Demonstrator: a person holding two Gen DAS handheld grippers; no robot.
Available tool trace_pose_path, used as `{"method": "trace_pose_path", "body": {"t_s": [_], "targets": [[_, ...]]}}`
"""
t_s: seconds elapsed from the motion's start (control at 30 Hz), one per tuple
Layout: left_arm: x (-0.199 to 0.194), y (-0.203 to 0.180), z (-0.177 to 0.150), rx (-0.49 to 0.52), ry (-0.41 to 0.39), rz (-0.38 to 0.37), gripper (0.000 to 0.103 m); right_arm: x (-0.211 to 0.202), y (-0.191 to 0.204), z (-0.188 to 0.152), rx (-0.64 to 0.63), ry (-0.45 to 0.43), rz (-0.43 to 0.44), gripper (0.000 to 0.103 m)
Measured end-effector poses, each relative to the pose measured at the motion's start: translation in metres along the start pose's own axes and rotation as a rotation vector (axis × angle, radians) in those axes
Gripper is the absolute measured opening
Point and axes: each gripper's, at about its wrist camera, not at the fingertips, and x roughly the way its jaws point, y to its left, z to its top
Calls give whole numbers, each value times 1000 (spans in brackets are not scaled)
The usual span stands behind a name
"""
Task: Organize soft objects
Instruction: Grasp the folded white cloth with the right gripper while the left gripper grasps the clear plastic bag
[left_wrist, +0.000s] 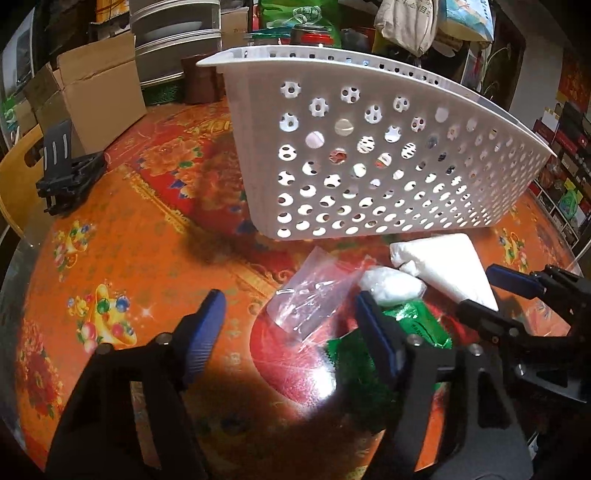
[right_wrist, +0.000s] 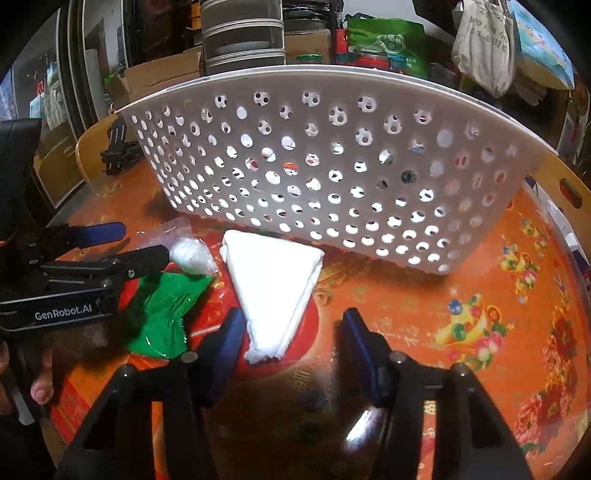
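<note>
Left tool (left_wrist: 286, 325) spread wide, nothing between its fingers, low over the counter (left_wrist: 140, 236) with its orange-red floral cover. Right tool (right_wrist: 291, 343) also spread, gripping nothing; its left finger (right_wrist: 227, 343) sits just beside the near tip of the white folded cloth (right_wrist: 273, 288), cannot tell if touching. White perforated basket (right_wrist: 314, 162) stands on the counter behind the soft items, near wall facing both cameras. Folded cloth lies flat in front of the basket wall, triangle shape, close to the basket base. Left of it a small white wad in clear wrap (right_wrist: 192, 256), next to it a green foil packet (right_wrist: 162, 314) lying flat. In the left wrist view a clear plastic bag (left_wrist: 314, 295) lies on the counter between the left tool's fingers, with the wad (left_wrist: 391, 286) and green packet (left_wrist: 417, 325) at its right finger. Right tool shows at the right edge of that view by the cloth (left_wrist: 447, 269). Cardboard box (left_wrist: 99, 92) and black folded stand (left_wrist: 66, 173) sit on the far left side of the counter.
</note>
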Motion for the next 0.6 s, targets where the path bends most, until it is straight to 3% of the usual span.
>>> {"method": "trace_pose_path", "body": {"t_s": [0.27, 0.47, 0.6], "targets": [[-3, -14, -5, 57, -1, -6, 35, -2, -2, -3, 11, -13, -8, 42], [-15, -21, -13, 73, -23, -15, 34, -5, -6, -5, 24, -24, -5, 37], [-27, -22, -19, 63, -56, -24, 33, -8, -9, -5, 33, -41, 7, 26]]}}
